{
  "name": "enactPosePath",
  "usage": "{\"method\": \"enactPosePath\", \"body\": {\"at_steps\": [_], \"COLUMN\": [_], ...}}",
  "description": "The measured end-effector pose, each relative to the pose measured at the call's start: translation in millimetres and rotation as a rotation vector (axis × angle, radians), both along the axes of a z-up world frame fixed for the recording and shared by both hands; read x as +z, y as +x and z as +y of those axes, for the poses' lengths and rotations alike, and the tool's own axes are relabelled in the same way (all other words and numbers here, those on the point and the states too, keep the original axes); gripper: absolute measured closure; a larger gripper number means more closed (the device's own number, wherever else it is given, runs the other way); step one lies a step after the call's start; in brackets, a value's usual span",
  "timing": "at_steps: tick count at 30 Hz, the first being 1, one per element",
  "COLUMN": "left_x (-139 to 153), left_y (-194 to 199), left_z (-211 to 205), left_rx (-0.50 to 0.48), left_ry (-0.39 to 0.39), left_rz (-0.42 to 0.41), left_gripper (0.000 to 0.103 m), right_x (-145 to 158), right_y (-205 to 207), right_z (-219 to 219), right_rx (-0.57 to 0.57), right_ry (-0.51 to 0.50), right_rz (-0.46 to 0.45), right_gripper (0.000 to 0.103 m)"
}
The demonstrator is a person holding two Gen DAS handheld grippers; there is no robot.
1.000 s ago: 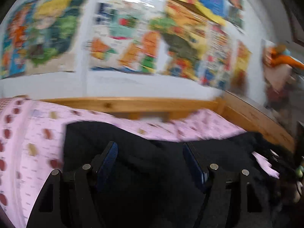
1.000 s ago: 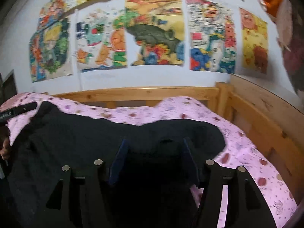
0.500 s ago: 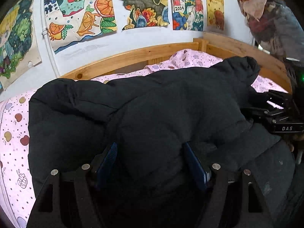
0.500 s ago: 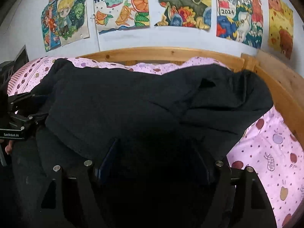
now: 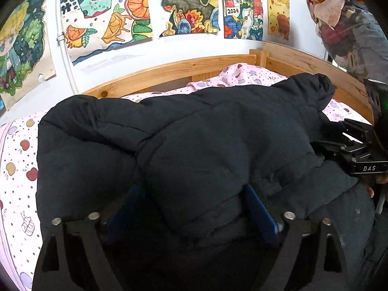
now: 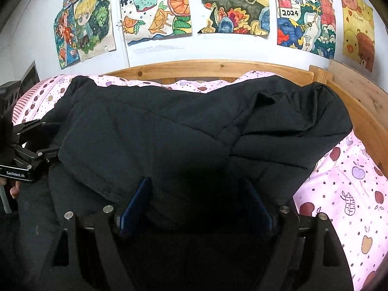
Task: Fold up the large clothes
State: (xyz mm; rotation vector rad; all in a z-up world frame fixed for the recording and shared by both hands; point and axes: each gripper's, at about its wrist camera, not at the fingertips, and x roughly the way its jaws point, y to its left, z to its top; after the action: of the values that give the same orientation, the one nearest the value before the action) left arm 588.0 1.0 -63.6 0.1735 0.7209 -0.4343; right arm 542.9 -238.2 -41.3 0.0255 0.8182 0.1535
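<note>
Black quilted puffer jacket (image 5: 206,145) spread across the pink fruit-print bed sheet (image 6: 344,194), inside the pale wooden bed frame (image 6: 213,69) under a wall of bright children's drawings (image 6: 230,7). Appears folded over once: an upper layer lying doubled on a lower one, its near edge bulging just ahead of both tools, with a sleeve or hood end bunched toward the right side of the bed. Left claw (image 5: 191,208) opening, blue pads wide on either side of a puffy roll of the fabric, not pressing it as far as can be seen. Right claw (image 6: 196,203) opening too, padding between the pads but no visible pinch. Judged as the release after one fold. Probably left: tucking the bunched right end, perhaps a second fold to a compact bundle, then flattening.
</note>
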Motion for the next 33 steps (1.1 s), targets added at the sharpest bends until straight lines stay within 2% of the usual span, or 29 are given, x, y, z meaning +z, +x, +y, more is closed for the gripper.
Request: {"method": "enactPosePath", "body": {"at_steps": [2,17,22,27,33], "left_x": [0.2,8.2,14.5,27.3,50.8], "left_y": [-0.8,-15.3,-25.4,-47.2,-75.6], "left_z": [1.2,12.5,19.2,24.8,31.5], "left_rx": [-0.009,0.008,0.027,0.042,0.045], "left_ry": [-0.008,-0.035,-0.036,-0.026,-0.044], "left_rz": [0.014,-0.007,0.001,-0.006,-0.017], "left_gripper": [0.003,0.002,0.002,0.001,0.001], "right_x": [0.5,8.7,21.0,36.4,65.2], "right_y": [-0.4,-6.1,-18.6,-33.0,-59.0], "right_z": [-0.7,2.8,2.8,2.9,12.6], "right_rx": [0.002,-0.003,-0.023,-0.034,-0.003], "right_ry": [0.005,-0.026,-0.050,-0.036,-0.038], "right_rz": [0.003,0.012,0.010,0.021,-0.011], "right_gripper": [0.025,0.020,0.012,0.011,0.010]}}
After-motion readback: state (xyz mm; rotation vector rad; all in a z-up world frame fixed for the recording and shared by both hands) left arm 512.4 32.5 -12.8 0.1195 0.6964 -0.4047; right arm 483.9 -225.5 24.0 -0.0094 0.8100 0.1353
